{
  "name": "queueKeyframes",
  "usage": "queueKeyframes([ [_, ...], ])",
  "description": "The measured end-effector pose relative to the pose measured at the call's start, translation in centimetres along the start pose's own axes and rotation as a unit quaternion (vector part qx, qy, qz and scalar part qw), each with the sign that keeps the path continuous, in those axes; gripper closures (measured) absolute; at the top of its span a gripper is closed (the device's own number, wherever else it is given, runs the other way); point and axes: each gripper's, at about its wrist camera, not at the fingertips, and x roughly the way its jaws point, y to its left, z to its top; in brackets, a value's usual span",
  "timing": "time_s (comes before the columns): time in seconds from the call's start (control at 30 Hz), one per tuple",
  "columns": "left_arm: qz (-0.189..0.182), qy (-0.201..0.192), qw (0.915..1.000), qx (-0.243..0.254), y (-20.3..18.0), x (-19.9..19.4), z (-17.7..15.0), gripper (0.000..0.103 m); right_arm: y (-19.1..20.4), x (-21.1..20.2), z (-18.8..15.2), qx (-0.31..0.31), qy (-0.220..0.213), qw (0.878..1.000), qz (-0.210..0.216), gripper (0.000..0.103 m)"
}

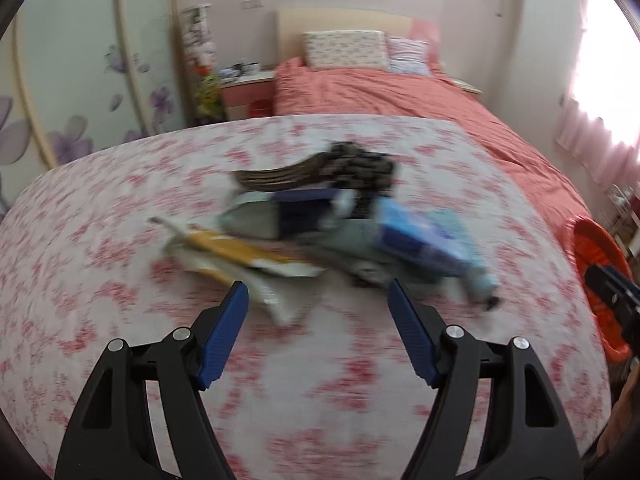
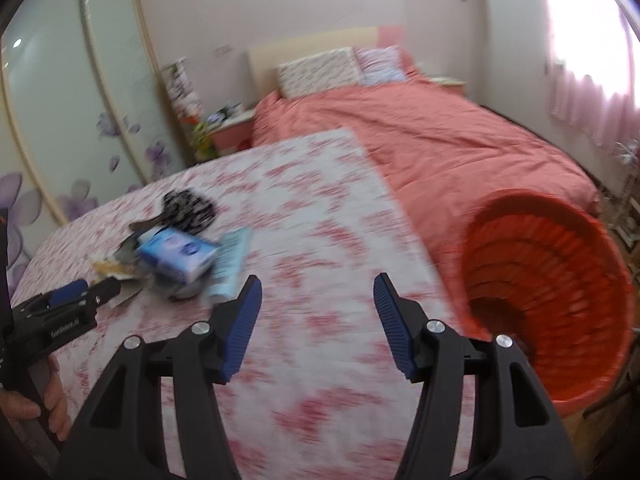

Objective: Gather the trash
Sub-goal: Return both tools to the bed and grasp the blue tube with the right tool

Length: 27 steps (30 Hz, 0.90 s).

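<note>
My left gripper [image 1: 318, 290] and right gripper [image 2: 318, 286] hang over the cloth [image 2: 320, 220], fingers apart, empty; trash [image 1: 320, 232] piled near the bin [image 2: 560, 272] for dropping.

A home bedroom is indicated. A bed [image 1: 400, 92] with coral cover and two pillows [image 1: 344, 49] is seen at 12 o'clock, a bedside table [image 1: 248, 88] at 11, flower-printed sliding wardrobe doors [image 2: 80, 92] at 9, and pink curtains [image 2: 592, 96] at 2 o'clock.
</note>
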Motion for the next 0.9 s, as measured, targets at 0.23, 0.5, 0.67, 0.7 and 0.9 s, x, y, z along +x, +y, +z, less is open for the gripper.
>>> queueKeyframes([
  [0.23, 0.018, 0.007, 0.9992, -0.035, 3.9, 0.6, -0.4, 0.031, 4.8, 4.5, -0.3, -0.026, 0.054, 0.998, 0.027, 0.052],
  [0.5, 0.003, 0.018, 0.9985, -0.052, 5.0, 1.8, 0.3, 0.028, 6.9, 7.7, -0.2, -0.027, 0.086, 0.995, 0.029, 0.062],
  [0.67, 0.010, 0.034, 0.9981, -0.051, 4.5, 3.5, 0.7, 0.027, 7.3, 8.1, -0.3, -0.043, 0.086, 0.995, 0.001, 0.076],
  [0.7, 0.008, 0.039, 0.9978, -0.053, 4.4, 3.8, 0.7, 0.027, 7.0, 7.9, -0.3, -0.039, 0.084, 0.996, -0.006, 0.076],
  [0.9, 0.022, 0.048, 0.9970, -0.057, 4.3, 4.8, 0.7, 0.027, 4.9, 7.3, -0.4, -0.019, 0.080, 0.996, -0.025, 0.076],
])
